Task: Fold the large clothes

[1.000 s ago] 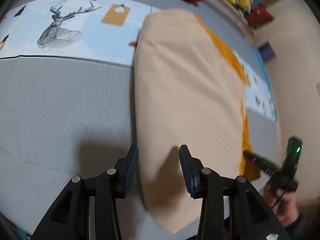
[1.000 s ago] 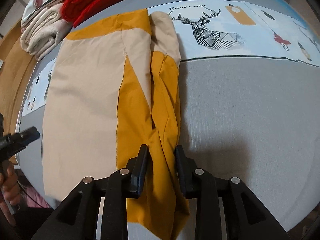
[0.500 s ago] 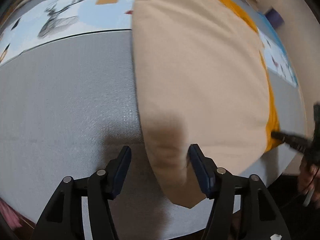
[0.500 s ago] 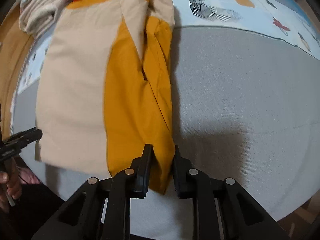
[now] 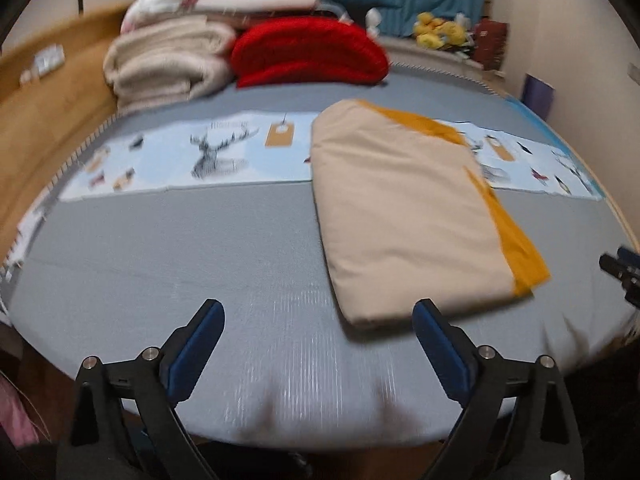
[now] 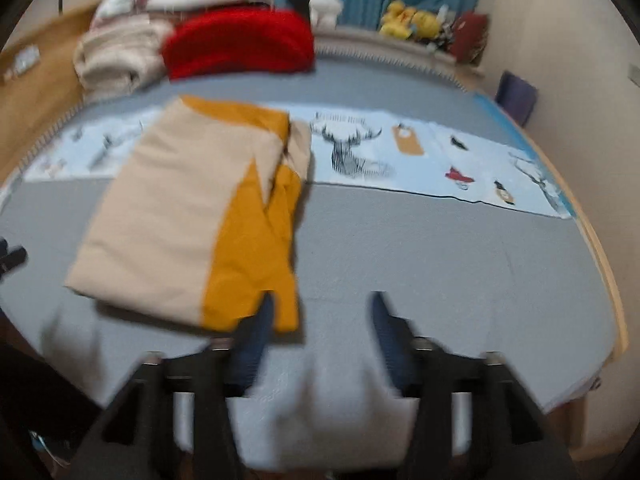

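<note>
Folded beige-and-mustard cotton garment (image 5: 404,216) lies on grey bed (image 5: 200,248), near its front edge. Left gripper (image 5: 318,344) and right gripper (image 6: 320,322): jaws just opened wide, empty, clear of cloth. Risk: right jaw beside mustard corner could snag, undo fold; loose mustard flap may slip.

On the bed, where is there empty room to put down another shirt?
The gray bedcover is bare to the left of the folded beige and mustard garment, up to the deer-print strip. Another bare stretch lies to its right. The headboard end is crowded with folded blankets and a red one.
</note>
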{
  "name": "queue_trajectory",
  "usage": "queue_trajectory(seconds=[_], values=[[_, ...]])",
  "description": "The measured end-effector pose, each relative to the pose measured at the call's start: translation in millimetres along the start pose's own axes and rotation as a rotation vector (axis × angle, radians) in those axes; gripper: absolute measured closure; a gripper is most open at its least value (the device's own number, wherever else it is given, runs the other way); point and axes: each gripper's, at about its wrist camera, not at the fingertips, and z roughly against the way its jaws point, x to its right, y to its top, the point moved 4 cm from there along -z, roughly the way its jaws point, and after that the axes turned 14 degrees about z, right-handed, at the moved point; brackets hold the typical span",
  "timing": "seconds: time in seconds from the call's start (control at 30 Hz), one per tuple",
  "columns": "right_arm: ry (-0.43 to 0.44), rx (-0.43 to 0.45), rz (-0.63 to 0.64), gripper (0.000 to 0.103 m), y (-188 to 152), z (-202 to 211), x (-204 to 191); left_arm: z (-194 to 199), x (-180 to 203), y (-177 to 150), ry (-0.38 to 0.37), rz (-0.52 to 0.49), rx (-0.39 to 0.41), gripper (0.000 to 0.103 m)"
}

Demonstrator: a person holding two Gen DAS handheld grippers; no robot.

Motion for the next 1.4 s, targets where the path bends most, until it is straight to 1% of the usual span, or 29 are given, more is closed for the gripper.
queue_trajectory(seconds=[0.07, 0.13, 0.2, 0.27, 0.33, 0.37, 0.4, 0.47, 0.53, 0.67, 0.77, 0.87, 1.1, 1.4], values=[[-0.017, 0.045, 0.011, 0.038, -12, 30, -13, 21, 9, -12, 0.016, -0.03, 0.049, 0.006], [-0.037, 0.104, 0.051, 0.033, -21, 58, -32, 38, 11, -27, 0.03, -0.011, 0.06, 0.003], [-0.075, 0.156, 0.08, 0.026, -28, 85, -49, 53, 18, -41, 0.013, 0.047, 0.049, 0.002], [-0.074, 0.183, 0.063, 0.023, -34, 105, -64, 63, 27, -58, -0.013, 0.093, 0.028, 0.002], [-0.054, 0.186, 0.026, 0.022, -37, 112, -76, 70, 40, -72, -0.013, 0.088, 0.021, 0.002], [-0.046, 0.181, 0.01, 0.019, -39, 114, -81, 70, 47, -77, -0.017, 0.072, 0.017, 0.002], [-0.036, 0.176, 0.002, 0.018, -40, 114, -86, 69, 54, -78, -0.025, 0.044, 0.014, 0.002], [-0.029, 0.173, 0.003, 0.018, -42, 116, -93, 63, 62, -76, -0.016, 0.007, 0.028, 0.001], [-0.032, 0.169, 0.012, 0.018, -40, 113, -96, 59, 64, -72, -0.019, 0.021, 0.04, 0.001], [-0.037, 0.145, -0.019, 0.018, -38, 99, -93, 53, 59, -67, -0.026, 0.071, 0.041, 0.001], [-0.027, 0.119, -0.03, 0.018, -38, 89, -91, 54, 55, -68, -0.037, 0.09, 0.033, 0.001], [-0.019, 0.117, -0.023, 0.018, -38, 88, -94, 56, 52, -68, -0.042, 0.102, 0.035, 0.001], [-0.016, 0.14, 0.022, 0.018, -35, 90, -105, 56, 51, -68, -0.043, 0.107, 0.035, 0.001], [-0.013, 0.141, 0.014, 0.018, -35, 87, -104, 57, 54, -70, -0.045, 0.099, 0.039, 0.001]])
